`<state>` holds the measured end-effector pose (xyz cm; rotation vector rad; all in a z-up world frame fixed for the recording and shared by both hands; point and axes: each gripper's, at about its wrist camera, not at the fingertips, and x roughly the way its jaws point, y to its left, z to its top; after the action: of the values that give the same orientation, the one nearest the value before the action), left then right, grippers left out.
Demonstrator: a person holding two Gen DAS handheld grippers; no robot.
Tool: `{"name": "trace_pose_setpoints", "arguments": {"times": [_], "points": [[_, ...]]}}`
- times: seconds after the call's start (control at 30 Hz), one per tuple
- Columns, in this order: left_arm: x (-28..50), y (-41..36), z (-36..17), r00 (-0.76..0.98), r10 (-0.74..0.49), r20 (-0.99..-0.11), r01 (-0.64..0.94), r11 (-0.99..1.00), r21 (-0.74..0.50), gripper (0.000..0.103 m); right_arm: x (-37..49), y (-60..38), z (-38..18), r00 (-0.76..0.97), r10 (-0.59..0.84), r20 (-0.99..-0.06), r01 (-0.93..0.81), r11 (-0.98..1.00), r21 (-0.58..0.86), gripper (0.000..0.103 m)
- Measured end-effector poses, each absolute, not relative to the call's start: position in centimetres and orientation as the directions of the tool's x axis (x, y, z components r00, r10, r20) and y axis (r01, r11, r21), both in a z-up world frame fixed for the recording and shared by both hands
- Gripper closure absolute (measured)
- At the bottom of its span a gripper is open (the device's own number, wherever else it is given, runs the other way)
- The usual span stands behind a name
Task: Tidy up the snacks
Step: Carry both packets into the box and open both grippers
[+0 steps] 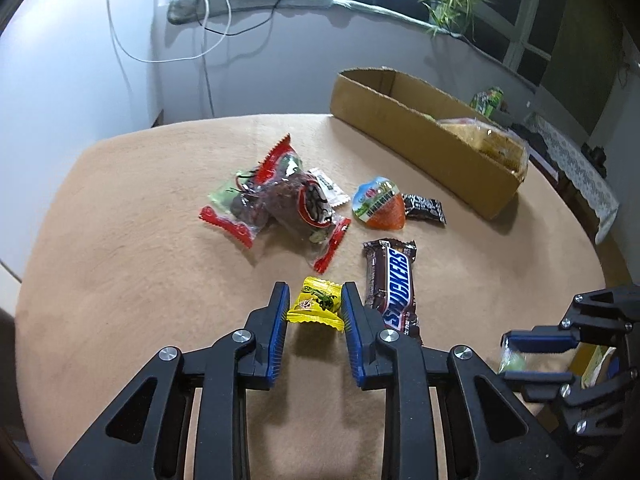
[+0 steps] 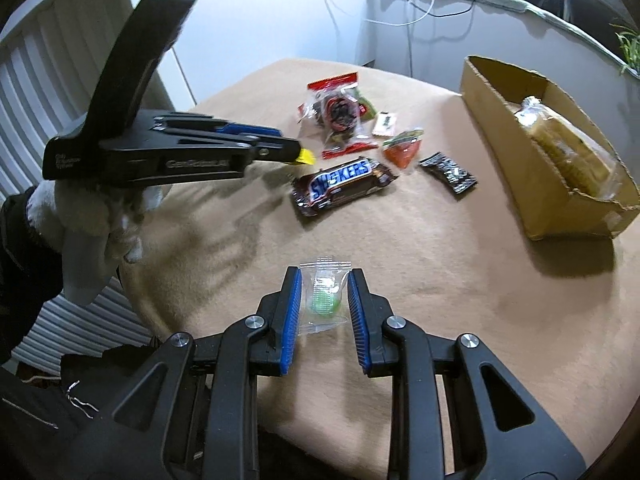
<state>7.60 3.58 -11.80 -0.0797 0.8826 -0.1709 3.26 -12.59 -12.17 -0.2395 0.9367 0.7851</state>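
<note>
My left gripper (image 1: 315, 305) is shut on a small yellow candy packet (image 1: 316, 305), its blue pads pressing both sides just above the tan tablecloth. From the right wrist view that left gripper (image 2: 294, 152) shows side-on, with the yellow candy packet (image 2: 306, 156) poking out at its tip. My right gripper (image 2: 324, 294) is shut on a clear packet with a green sweet (image 2: 325, 296). The right gripper (image 1: 516, 350) also appears at the lower right of the left wrist view. A Snickers bar (image 1: 394, 286) lies right of the yellow packet.
A long cardboard box (image 1: 420, 136) stands at the back right with a wrapped bread pack (image 1: 492, 142) inside. Red-edged clear snack bags (image 1: 280, 200), an orange jelly cup (image 1: 378, 204) and a small black packet (image 1: 424, 208) lie mid-table. A gloved hand (image 2: 88, 216) holds the left tool.
</note>
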Motion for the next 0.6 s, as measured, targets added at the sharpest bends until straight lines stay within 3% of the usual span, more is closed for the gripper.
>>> {"name": "trace_pose_setpoints", "arguments": {"times": [0.6], "points": [[8.8,2.4,-5.3,0.747,-0.256,-0.613,0.135,0.962,-0.236,0.078,7.0,-17.5,-6.7,0.504,0.49,-0.711,-0.607,0.787,0.111,0.078]]}}
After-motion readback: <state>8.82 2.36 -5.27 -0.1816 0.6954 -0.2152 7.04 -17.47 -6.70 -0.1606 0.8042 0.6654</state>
